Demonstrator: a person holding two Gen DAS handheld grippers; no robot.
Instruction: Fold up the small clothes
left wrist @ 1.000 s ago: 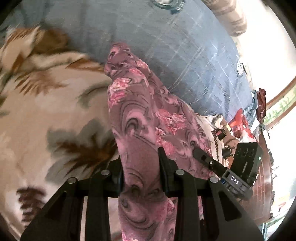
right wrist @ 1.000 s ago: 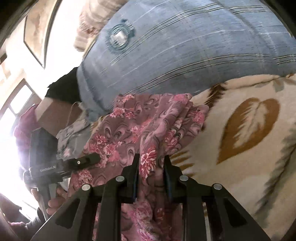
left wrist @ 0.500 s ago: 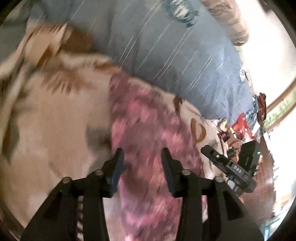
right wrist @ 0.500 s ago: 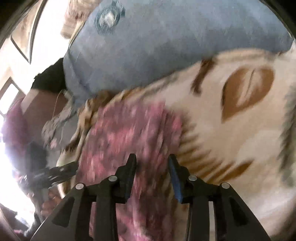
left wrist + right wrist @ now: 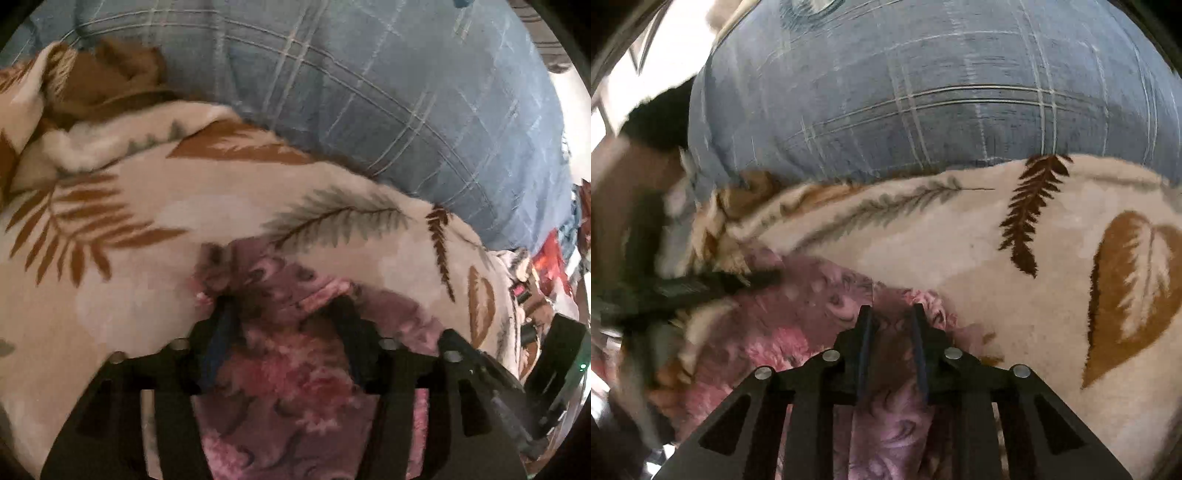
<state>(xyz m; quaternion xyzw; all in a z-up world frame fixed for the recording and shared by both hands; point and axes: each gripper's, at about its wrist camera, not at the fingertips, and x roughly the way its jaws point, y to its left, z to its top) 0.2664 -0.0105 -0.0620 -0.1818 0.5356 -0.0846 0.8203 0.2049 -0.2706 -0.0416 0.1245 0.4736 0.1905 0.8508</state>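
A mauve garment with pink flowers (image 5: 288, 354) lies on a cream blanket printed with brown and grey leaves (image 5: 155, 229). My left gripper (image 5: 282, 306) is low over its far edge, jaws apart, with cloth lying between the fingers. In the right wrist view the same garment (image 5: 798, 325) spreads to the left. My right gripper (image 5: 891, 314) is at its far right corner, jaws a little apart, with cloth between the fingers. The left gripper (image 5: 701, 284) shows blurred at the left of that view.
A large blue plaid pillow (image 5: 388, 92) lies along the far side of the blanket, also in the right wrist view (image 5: 905, 92). The blanket is bunched at the far left (image 5: 74, 110). Loose clothes and clutter (image 5: 554, 258) sit at the right edge.
Both grippers held the garment raised in shut jaws. They have swung it down onto the blanket, and the jaws have opened; the left ones are now wider.
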